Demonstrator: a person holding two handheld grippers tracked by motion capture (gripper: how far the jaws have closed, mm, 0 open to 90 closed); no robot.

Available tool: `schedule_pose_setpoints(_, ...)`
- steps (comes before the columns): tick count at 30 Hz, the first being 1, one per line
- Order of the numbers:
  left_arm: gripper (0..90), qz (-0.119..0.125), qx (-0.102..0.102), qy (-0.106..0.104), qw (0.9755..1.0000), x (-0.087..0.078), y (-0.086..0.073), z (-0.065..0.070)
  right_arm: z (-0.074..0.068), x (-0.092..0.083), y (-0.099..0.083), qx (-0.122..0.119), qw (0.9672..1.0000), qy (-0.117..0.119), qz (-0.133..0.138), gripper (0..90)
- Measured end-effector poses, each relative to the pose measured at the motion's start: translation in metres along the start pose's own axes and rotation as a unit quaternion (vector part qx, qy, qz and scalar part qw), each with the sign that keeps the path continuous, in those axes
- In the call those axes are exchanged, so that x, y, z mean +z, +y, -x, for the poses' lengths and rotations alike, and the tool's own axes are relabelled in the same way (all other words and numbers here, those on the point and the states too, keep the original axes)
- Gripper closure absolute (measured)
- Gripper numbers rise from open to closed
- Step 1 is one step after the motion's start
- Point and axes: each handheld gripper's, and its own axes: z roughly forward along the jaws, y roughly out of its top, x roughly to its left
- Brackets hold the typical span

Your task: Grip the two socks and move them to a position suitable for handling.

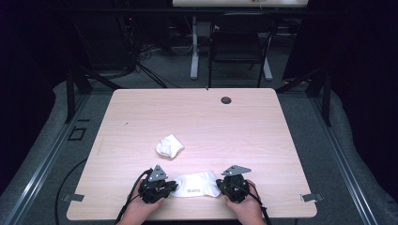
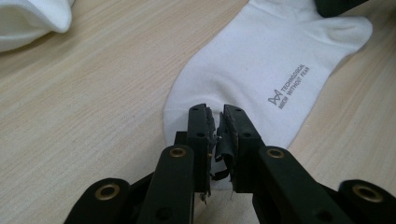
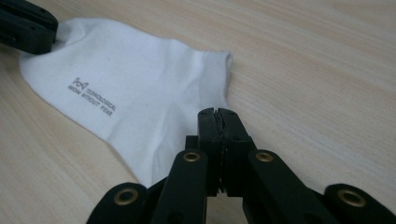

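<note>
A lab: bare wooden table (image 1: 197, 117), dark curtains, floor cables (image 1: 150, 70), metal frame rails.

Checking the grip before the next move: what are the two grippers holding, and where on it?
Both hold the flat white sock: the left gripper pinches its toe end, the right gripper pinches its cuff end.
</note>
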Motion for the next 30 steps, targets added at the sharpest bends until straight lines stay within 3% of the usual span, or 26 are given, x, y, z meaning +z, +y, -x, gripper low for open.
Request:
schedule_pose_setpoints(12,81.6,-0.008,-0.013,-0.008,0.9999,-0.006,-0.004,-0.004,-0.003,-0.004,-0.005,0.004,0.9999,0.008,-0.006,90.0)
schedule_pose_setpoints(30,81.5,-0.017,-0.016,-0.008,0.9997,-0.011,-0.007,-0.002,-0.009,-0.006,-0.007,0.002,0.9997,0.021,-0.012,90.0)
